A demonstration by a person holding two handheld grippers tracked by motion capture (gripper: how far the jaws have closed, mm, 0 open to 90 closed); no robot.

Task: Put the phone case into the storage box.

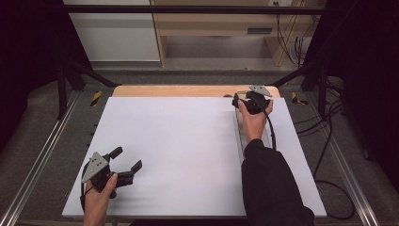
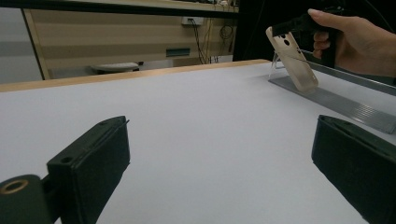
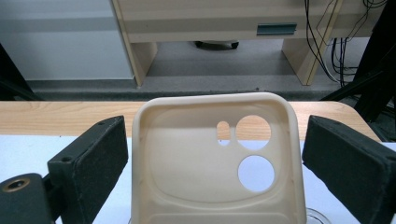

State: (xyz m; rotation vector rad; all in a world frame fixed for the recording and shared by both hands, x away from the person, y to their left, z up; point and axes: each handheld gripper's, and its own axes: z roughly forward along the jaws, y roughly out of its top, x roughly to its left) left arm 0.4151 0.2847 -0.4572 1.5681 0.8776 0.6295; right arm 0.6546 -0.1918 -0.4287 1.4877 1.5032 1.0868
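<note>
A cream phone case (image 3: 187, 172) with camera cut-outs stands upright between the two black jaws of my right gripper (image 3: 215, 154), with a gap on each side, so that gripper is open around it. In the left gripper view the phone case (image 2: 292, 58) leans on a clear stand (image 2: 275, 63) at the end of a grey rail (image 2: 345, 105), with a hand at its top. My right gripper (image 1: 236, 100) is at the far right of the table. My left gripper (image 1: 127, 158) rests near the front left, open and holding nothing, its jaws (image 2: 219, 158) spread wide.
A white board (image 1: 179, 150) covers the table, with a wooden edge (image 1: 188, 91) at the back. The grey rail (image 1: 240, 127) runs along the right side under the person's forearm. Cables (image 1: 329, 141) trail off the right. Black frame bars stand at both sides.
</note>
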